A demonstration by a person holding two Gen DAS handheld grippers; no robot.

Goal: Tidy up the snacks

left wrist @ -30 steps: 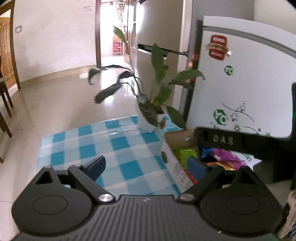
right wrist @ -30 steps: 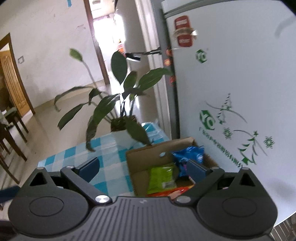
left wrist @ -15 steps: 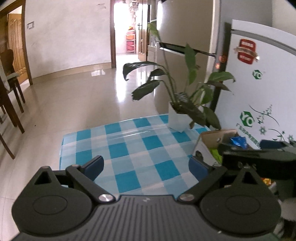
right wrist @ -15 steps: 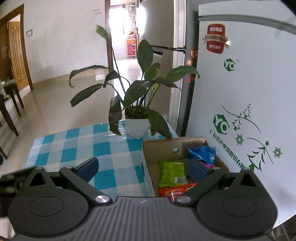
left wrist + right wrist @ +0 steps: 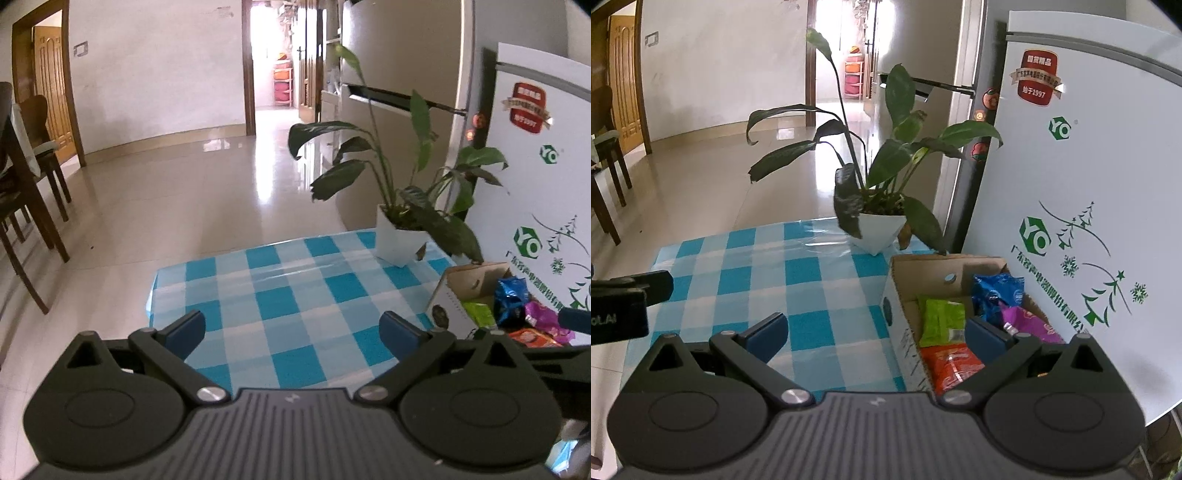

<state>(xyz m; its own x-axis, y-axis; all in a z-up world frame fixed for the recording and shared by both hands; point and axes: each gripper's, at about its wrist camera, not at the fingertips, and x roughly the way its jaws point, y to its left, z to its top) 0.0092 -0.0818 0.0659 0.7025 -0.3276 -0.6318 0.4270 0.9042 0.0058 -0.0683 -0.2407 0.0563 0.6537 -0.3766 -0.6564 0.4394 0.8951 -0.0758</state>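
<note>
My right gripper [image 5: 875,330] hangs with its jaws wide apart and nothing between them, low over the near end of the cardboard box [image 5: 905,332]. My left gripper [image 5: 291,328] is just as wide and just as bare, out over the checked tablecloth [image 5: 280,295].

The snacks lie in the box, loosely heaped: an orange packet [image 5: 951,365] nearest me, a green packet [image 5: 942,317] behind it, a blue bag [image 5: 997,295] and a purple pouch [image 5: 1030,325] toward the far right side. I judge them all light, soft and crinkly, with slick film that could slide out of a shallow pinch. The puffed ones may crush if I squeeze the middle, so I would take each by a sealed edge or corner. The orange packet's near edge looks easiest to reach.

The box stands on the right side of the table, touching or nearly touching the white fridge [image 5: 1089,184]. The cloth has a glossy sheen, so the box might skid if nudged. A potted plant [image 5: 882,229] stands just behind the box, its leaves drooping toward the box's far rim. Beyond are a shiny tiled floor [image 5: 166,206], wooden chairs [image 5: 26,206] at the left and an open doorway [image 5: 273,92].
</note>
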